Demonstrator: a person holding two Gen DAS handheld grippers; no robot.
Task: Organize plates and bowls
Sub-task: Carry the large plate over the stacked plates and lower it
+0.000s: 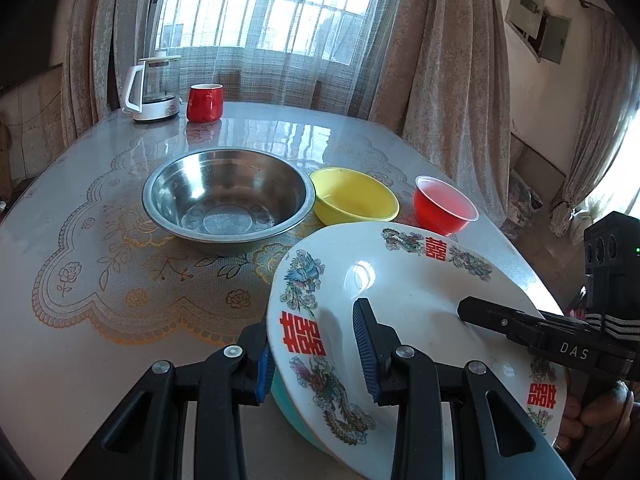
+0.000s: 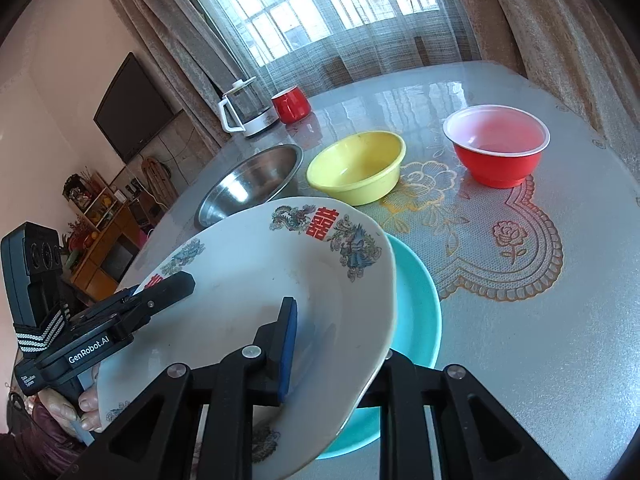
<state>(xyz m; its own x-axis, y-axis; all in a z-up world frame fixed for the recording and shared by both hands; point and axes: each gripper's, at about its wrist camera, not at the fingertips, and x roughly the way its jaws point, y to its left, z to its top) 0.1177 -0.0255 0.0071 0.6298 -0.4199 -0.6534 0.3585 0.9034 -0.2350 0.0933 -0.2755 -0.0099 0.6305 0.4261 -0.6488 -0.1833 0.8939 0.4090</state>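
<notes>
- Progress: early stage, by my reading. The white plate [image 1: 400, 304] is lifted and tilted over the teal plate [image 2: 416, 312], not yet seated flat on it. Three bowls stand apart on the bench [image 1: 80, 352], none nested.
- Left tongs [image 1: 314, 354]: closed down on the white plate's near-left rim — one blue pad on the upper face, the other under the edge.
- Right tongs [image 2: 336, 356]: gripping the opposite rim; one pad lies on the plate's face, the other finger passes beneath the edge and is mostly hidden.
- White plate: held between both tongs, its far edge higher than the near one.
- Teal plate: flat on the bench directly below the held plate, partly covered by it.
- Steel bowl [image 1: 228, 200]: ahead of the left tongs, beyond the plate.
- Yellow bowl [image 1: 354, 200]: just beside the steel bowl, ahead of both tongs; touching cannot be confirmed.
- Red bowl [image 2: 496, 144]: ahead of the right tongs, apart from the yellow one.
- Remaining: set the plate down, then gather the bowls.
</notes>
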